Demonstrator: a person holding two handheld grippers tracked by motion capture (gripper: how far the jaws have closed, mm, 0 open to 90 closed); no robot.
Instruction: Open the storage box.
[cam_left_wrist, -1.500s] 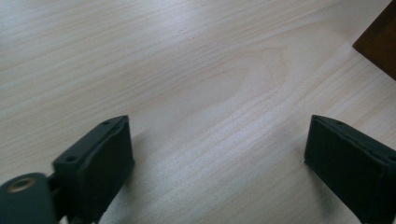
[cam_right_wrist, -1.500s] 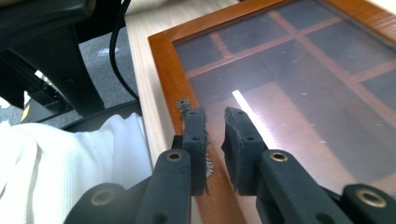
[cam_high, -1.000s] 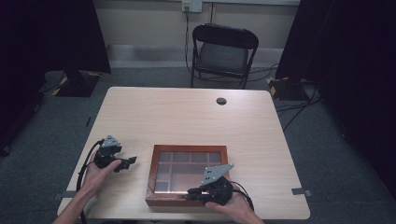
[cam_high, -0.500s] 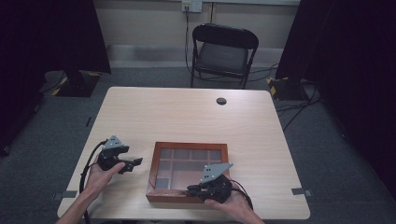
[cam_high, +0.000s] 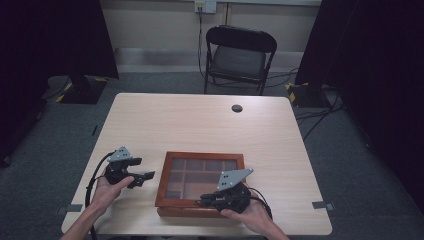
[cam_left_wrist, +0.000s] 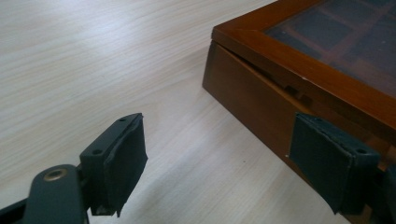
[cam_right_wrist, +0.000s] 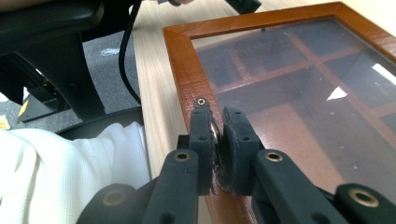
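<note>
A: Where the wooden box (cam_high: 200, 182) sits at the bench's (cam_high: 200, 125) near edge, what grips it?

B: Right gripper (cam_right_wrist: 217, 128), clenched on a small metal latch (cam_right_wrist: 214, 131) at the front rim of the glass lid (cam_right_wrist: 299, 88); lid lifted a crack at the left corner.

A: And outward?

B: Left gripper (cam_high: 145, 176) just beside the box's left wall, jaws released, nothing between them. Chair (cam_high: 239, 57) beyond the bench.

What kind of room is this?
Probably a recording studio or lab, not a home: black curtains hang at the sides, cables trail over grey carpet, and a lone folding chair faces a plain wooden table.
</note>
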